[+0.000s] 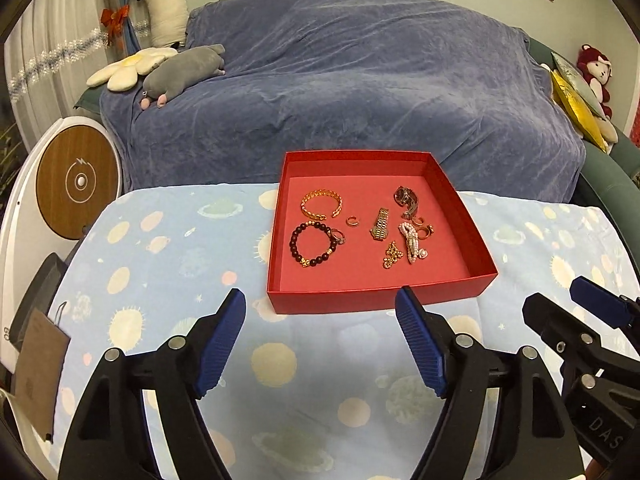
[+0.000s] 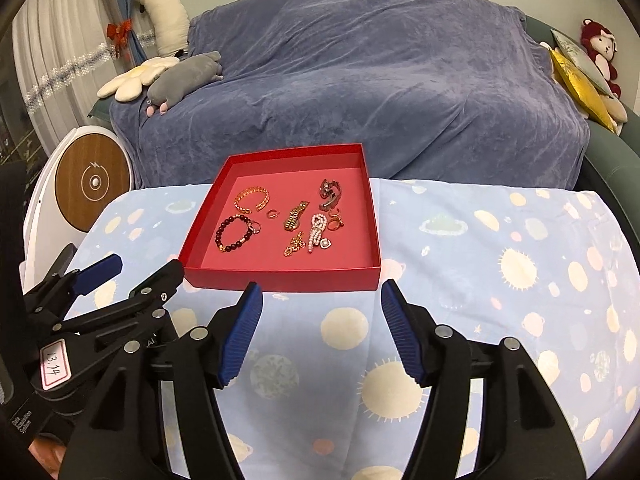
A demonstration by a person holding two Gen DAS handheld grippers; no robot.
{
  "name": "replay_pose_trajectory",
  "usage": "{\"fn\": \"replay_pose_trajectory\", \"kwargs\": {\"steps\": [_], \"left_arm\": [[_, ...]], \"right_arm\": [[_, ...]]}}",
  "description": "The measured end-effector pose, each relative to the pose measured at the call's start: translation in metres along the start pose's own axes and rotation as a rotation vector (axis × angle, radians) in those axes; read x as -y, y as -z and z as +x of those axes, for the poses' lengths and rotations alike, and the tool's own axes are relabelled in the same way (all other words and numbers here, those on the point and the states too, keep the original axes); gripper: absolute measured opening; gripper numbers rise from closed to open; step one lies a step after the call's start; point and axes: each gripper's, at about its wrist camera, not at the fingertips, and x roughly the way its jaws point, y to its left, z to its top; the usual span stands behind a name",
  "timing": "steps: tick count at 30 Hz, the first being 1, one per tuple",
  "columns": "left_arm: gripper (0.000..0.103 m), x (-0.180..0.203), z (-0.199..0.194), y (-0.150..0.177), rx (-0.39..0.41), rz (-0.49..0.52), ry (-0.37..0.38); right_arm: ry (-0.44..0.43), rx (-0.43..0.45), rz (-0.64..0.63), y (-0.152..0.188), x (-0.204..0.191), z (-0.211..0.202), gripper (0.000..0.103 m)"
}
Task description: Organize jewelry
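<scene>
Behind the worktop (image 1: 168, 280), draped in pale blue planet-print cloth, a sofa (image 1: 340, 92) lies under a blue throw. At frame centre a shallow red box (image 1: 380, 296) sits on the cloth holding the jewelry: a gold chain bangle (image 1: 320, 203), a dark bead bracelet (image 1: 312, 244), a gold watch (image 1: 380, 224), a pearl piece (image 1: 410, 240) and small rings. The left gripper (image 1: 320, 300) and right gripper (image 2: 322, 296) hover at the lower edge, jaws wide, empty, short of the box.
</scene>
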Motion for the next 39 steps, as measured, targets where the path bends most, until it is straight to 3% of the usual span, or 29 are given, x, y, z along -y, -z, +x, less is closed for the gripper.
{"fn": "replay_pose_trajectory", "kwargs": {"steps": [39], "left_arm": [[0.077,0.0073,0.0015,0.0044,-0.001,0.027,-0.024]], "right_arm": [[0.035,-0.008,-0.015,0.008,-0.0013,0.0028,0.063]]}}
